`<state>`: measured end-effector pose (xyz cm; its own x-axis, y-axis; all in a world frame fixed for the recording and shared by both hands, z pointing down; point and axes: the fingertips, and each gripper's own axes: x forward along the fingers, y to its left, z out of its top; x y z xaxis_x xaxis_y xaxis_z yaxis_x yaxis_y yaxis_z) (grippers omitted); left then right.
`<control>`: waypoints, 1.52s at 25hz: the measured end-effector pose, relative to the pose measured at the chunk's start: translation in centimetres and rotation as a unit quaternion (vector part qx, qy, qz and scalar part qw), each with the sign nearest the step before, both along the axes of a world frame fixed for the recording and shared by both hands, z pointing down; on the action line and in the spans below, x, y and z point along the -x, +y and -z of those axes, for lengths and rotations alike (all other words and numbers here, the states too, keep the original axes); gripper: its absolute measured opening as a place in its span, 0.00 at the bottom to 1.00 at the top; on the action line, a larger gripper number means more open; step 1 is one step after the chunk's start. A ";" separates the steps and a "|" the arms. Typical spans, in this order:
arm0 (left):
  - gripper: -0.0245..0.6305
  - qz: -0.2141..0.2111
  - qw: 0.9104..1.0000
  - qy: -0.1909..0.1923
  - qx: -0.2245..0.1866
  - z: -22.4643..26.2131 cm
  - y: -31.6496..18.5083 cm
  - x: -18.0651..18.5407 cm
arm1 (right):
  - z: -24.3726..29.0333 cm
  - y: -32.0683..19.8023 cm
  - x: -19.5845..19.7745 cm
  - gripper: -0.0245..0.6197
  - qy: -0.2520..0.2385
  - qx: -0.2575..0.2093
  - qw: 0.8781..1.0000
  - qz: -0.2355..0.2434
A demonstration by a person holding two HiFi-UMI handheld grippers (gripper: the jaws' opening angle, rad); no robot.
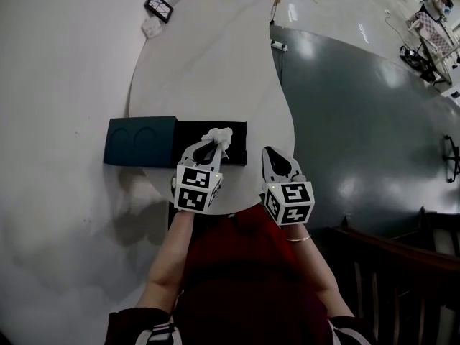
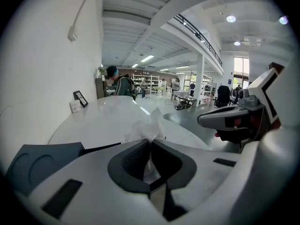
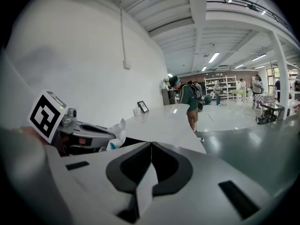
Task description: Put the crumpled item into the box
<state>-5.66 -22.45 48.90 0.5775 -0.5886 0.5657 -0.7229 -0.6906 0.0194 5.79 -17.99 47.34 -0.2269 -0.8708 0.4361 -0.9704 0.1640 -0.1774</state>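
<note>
— Left gripper is clenched on the crumpled tissue. See that white wad poking up out of the closed jaws?

— Got it. Where is it hanging?

— Right over the box, the dark open one at the near edge of the white table. I can't tell whether the tissue touches the box.

— And that teal slab on the box's left?

— That's the lid, folded out flat, with two round hollows in it.

— What about the right gripper?

— Jaws pressed together, nothing between them. It sits just beside the left one, off the box's right end, over the table's near rim.

— Anything else on the table?

— A small picture frame at the far end by the wall. There's a person in a cap past that end, out on the grey floor.
</note>
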 end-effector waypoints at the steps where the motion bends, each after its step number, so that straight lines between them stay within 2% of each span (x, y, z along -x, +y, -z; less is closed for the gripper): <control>1: 0.09 -0.002 1.000 -0.003 0.002 -0.1 -0.2 -0.2 | -0.1 -0.3 -0.1 0.06 -0.001 0.001 1.000 0.002; 14: 0.09 -0.045 0.996 -0.070 0.037 -3.0 -1.7 -2.7 | -2.2 -3.0 -1.5 0.06 -0.016 0.031 0.999 0.017; 31: 0.09 -0.097 0.976 -0.170 0.092 -6.8 -1.8 -3.6 | -4.1 -4.9 -1.5 0.06 -0.028 0.056 0.997 0.039; 38: 0.09 -0.103 0.974 -0.173 0.105 -7.5 -1.8 -3.5 | -4.2 -5.4 -1.3 0.06 -0.027 0.060 0.997 0.046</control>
<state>-2.12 -24.28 56.44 0.4247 -0.3305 0.8428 -0.5576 -0.8290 -0.0440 7.12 -23.34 51.56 -0.3298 -0.7876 0.5205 -0.9405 0.2265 -0.2532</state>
